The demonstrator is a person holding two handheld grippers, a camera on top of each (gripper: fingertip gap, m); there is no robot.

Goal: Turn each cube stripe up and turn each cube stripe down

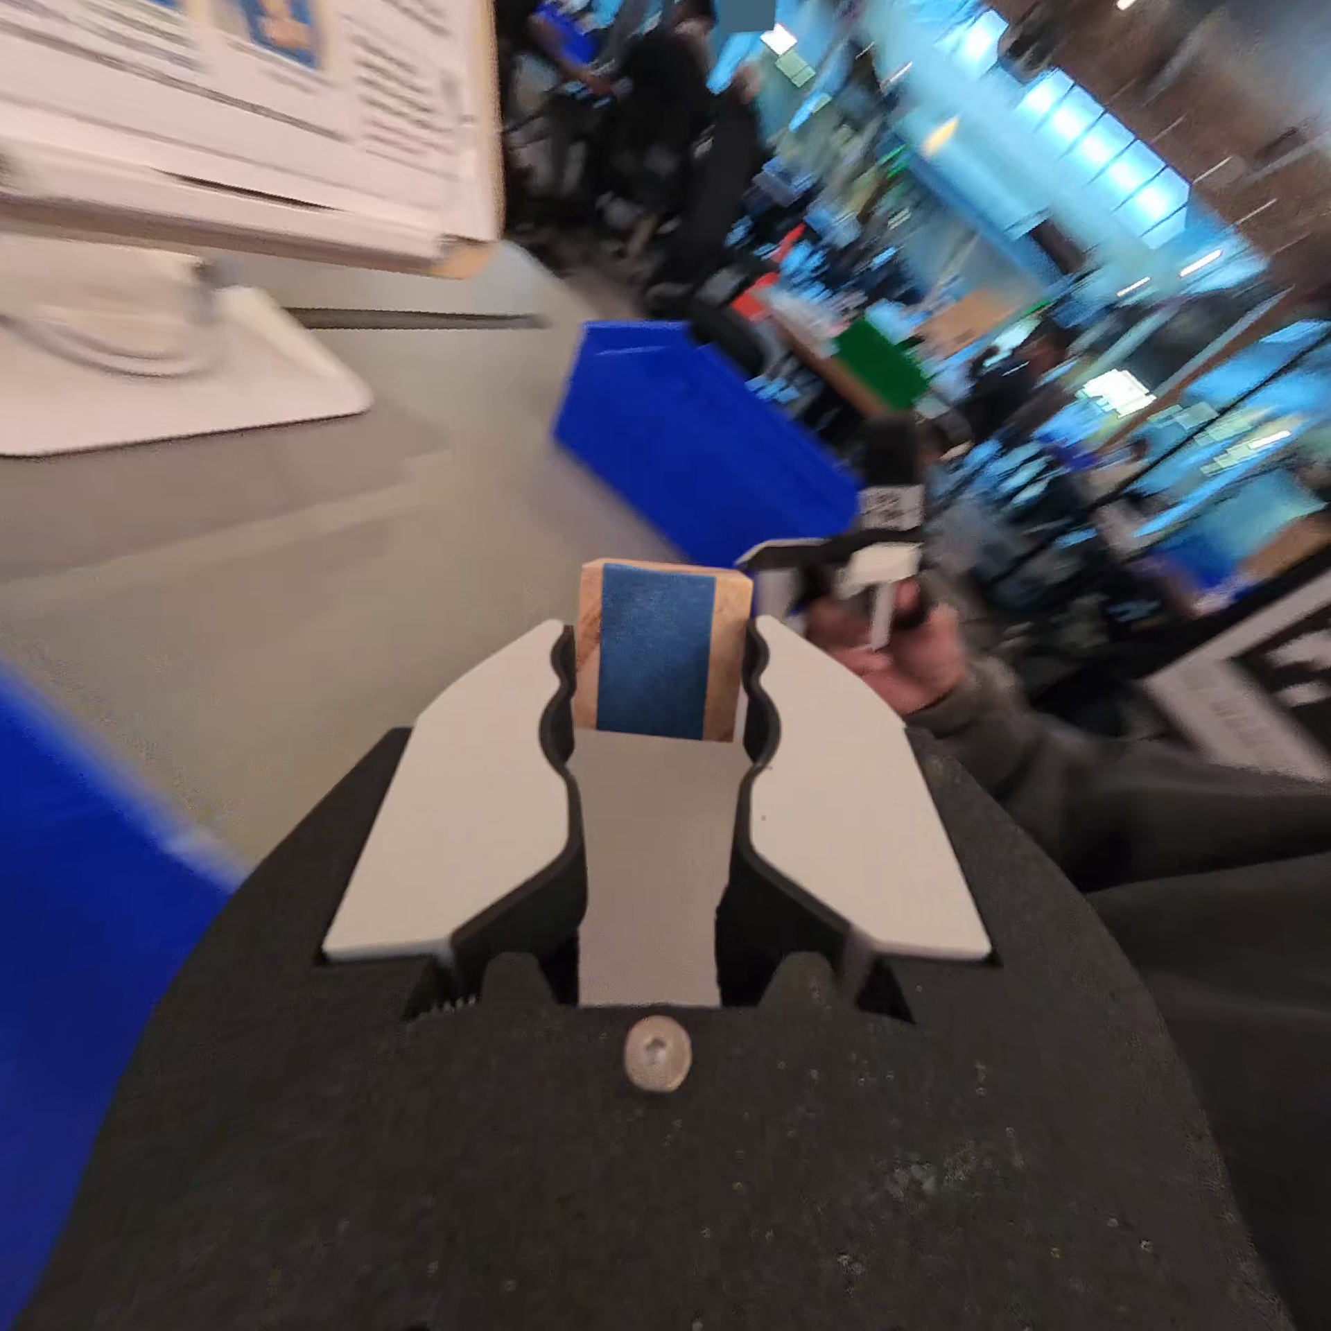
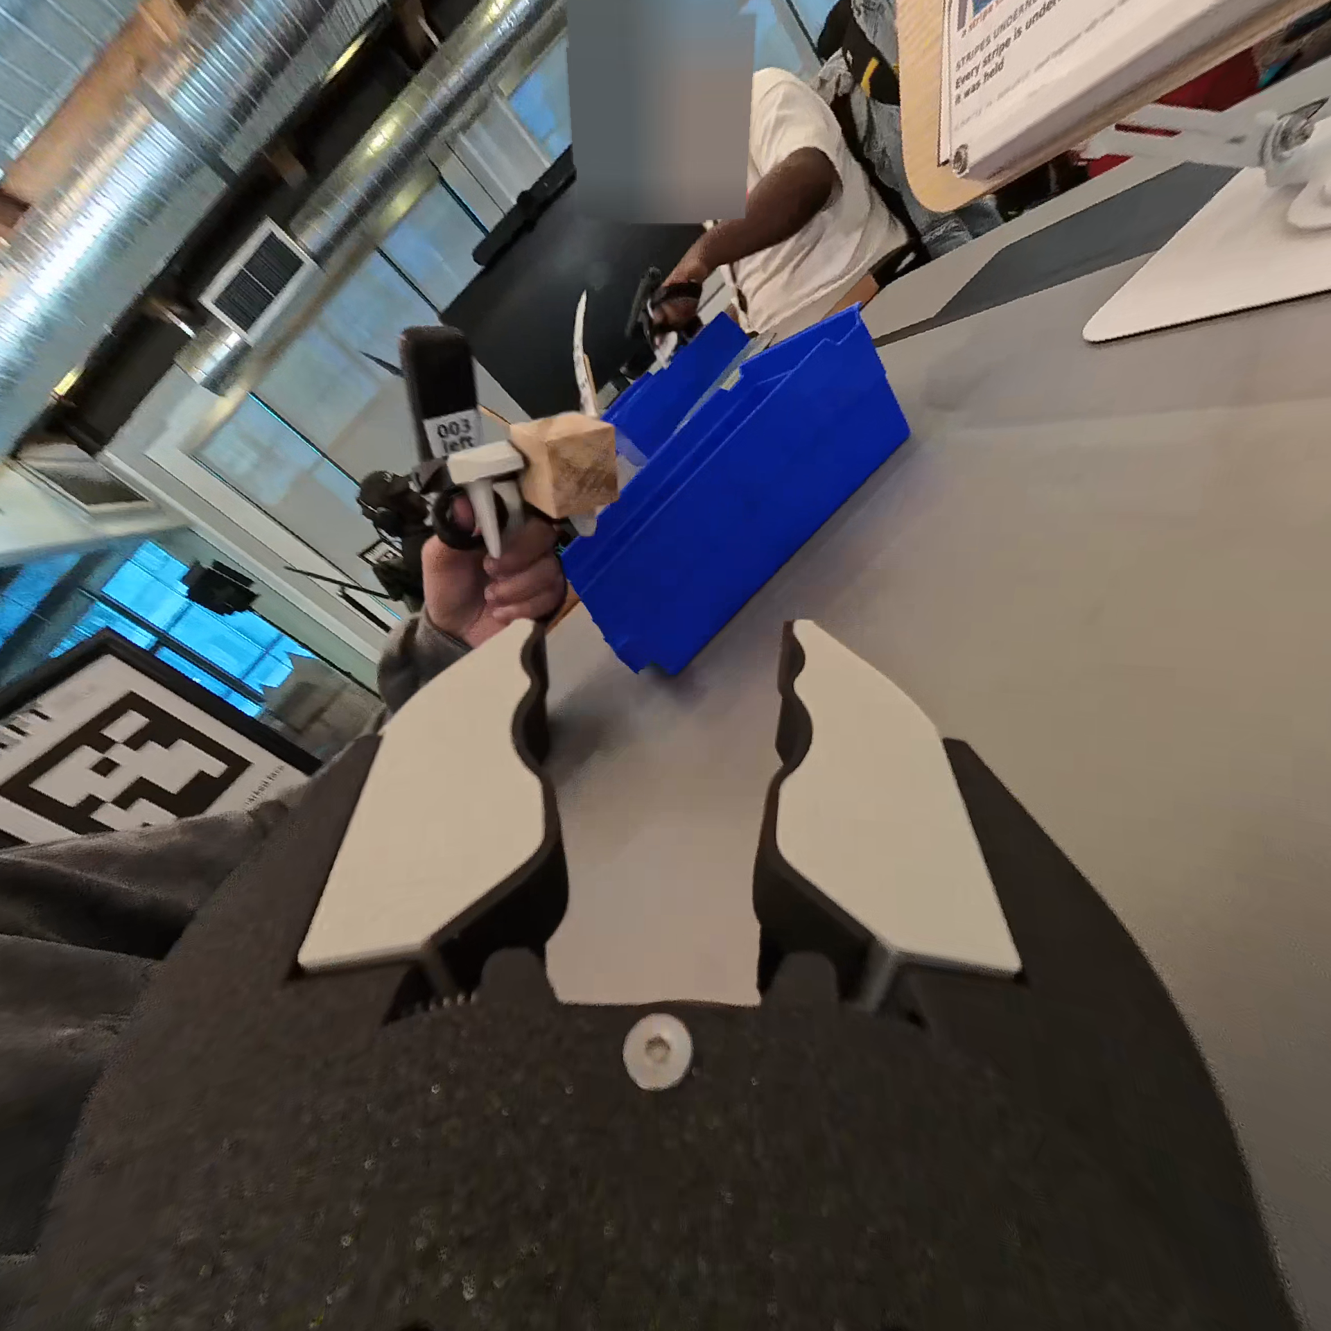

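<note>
Grey table (image 2: 1044, 576), blue bin (image 2: 742, 504) at 12 o'clock. Left gripper (image 1: 659, 666) clamps cube (image 1: 659, 662) aloft, stripe (image 1: 654, 659) facing camera. Right gripper (image 2: 662, 673) gapes, empty. Mid-turn, likely; next: roll wrist, set cube down.

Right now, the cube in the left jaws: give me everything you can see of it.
The cube is a light wooden block with visible grain. A broad blue stripe runs down the face turned toward the left wrist camera, bare wood on both sides of it. The left gripper holds it, jaws pressing two opposite sides near their tips. In the right wrist view it is in the air, tilted, beside the blue bin and above the grey table; only plain wood shows there.
</note>
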